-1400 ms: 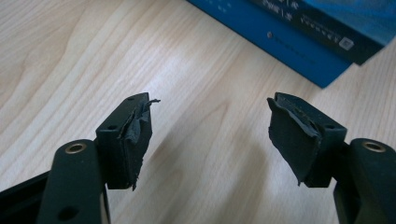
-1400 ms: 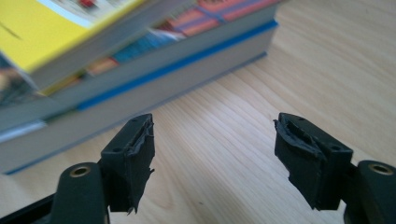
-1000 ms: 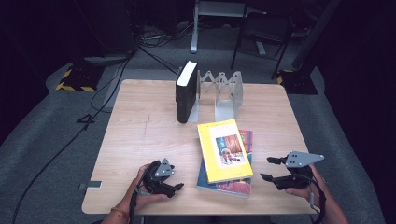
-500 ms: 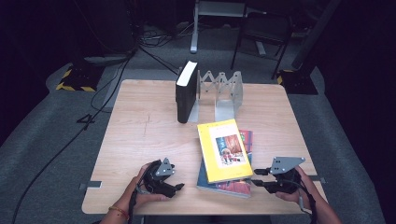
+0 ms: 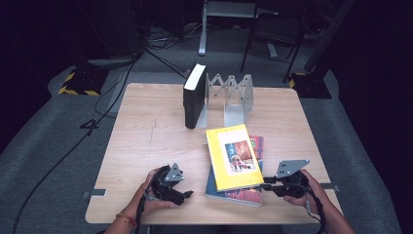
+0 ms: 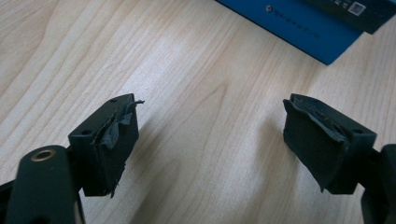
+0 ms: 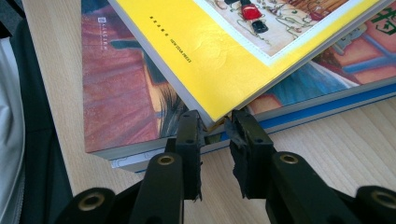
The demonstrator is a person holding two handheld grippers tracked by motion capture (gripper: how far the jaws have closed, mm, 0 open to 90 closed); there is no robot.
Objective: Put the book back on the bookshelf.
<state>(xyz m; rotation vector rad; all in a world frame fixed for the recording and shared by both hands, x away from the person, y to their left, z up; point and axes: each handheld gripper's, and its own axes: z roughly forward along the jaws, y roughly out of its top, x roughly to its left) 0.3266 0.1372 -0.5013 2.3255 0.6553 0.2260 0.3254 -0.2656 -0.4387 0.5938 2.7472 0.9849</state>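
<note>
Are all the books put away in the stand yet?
Not yet. One black book stands in the metal rack. The right gripper has just been closing its jaws on the yellow book's corner. The stack underneath still lies flat. The left gripper waits open.

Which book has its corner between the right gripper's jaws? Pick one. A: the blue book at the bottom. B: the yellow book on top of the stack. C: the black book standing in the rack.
B: in the right gripper view the right gripper has its jaws on either side of the yellow book's near corner.
</note>
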